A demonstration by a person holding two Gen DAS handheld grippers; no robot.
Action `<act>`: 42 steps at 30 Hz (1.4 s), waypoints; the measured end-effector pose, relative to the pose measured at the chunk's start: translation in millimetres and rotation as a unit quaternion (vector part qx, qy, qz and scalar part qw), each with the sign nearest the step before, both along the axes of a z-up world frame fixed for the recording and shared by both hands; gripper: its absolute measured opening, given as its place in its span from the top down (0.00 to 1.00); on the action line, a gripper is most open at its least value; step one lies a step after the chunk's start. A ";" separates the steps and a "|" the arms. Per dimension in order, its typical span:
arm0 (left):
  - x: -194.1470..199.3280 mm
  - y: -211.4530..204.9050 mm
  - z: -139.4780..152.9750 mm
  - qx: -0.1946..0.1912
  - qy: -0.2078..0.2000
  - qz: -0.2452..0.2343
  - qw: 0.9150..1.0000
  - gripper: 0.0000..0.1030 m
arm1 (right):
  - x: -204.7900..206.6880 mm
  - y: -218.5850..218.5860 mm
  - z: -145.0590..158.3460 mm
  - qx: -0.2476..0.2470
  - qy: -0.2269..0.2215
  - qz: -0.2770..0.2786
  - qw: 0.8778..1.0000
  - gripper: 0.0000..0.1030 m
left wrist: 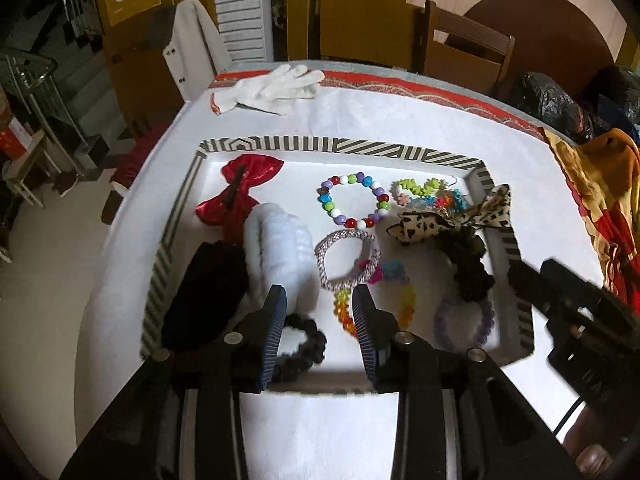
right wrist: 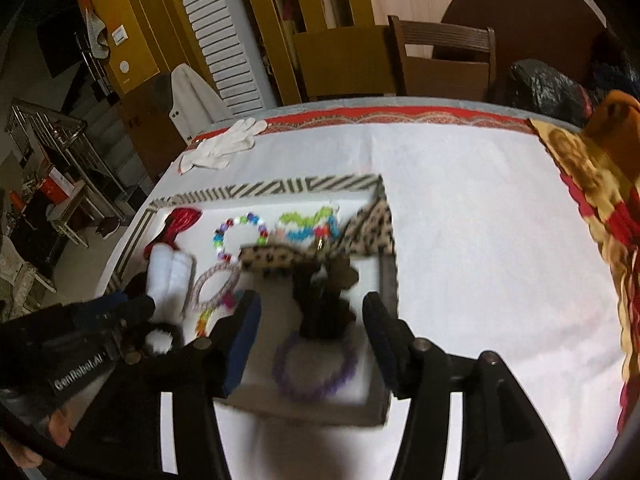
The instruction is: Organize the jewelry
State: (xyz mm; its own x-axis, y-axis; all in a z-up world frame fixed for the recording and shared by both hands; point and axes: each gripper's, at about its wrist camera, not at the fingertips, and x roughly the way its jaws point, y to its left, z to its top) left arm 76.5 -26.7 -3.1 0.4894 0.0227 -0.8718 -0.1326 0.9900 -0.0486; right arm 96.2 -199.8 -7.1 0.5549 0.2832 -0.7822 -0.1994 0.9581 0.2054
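Left wrist view: left claw (left wrist: 320, 300) released, nothing btwn pads, low centre over striped tray (left wrist: 340, 146) on white table (left wrist: 360, 116). Tray's long axis runs left-right. In it: red bow (left wrist: 248, 184) upper left, bead bracelet (left wrist: 354, 200) centre, leopard bow (left wrist: 452, 220) right, long axis left-right.

Right wrist view (blurred): right claw (right wrist: 312, 308) released, straddling dark scrunchie (right wrist: 324, 300) w/o touching; purple ring (right wrist: 316, 368) below. Left claw at lower left.
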 end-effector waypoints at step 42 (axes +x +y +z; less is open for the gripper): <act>-88.9 4.8 85.6 0.036 -0.097 0.051 0.993 0.60 | -86.1 9.4 69.9 -0.007 -0.061 0.029 0.998 0.30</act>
State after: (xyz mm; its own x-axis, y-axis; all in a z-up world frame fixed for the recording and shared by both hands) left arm -12.4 -22.0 82.5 0.6396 0.1387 -0.7561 -0.2270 0.9738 -0.0135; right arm 10.1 -190.4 62.8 0.6296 0.3075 -0.7135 -0.2779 0.9467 0.1628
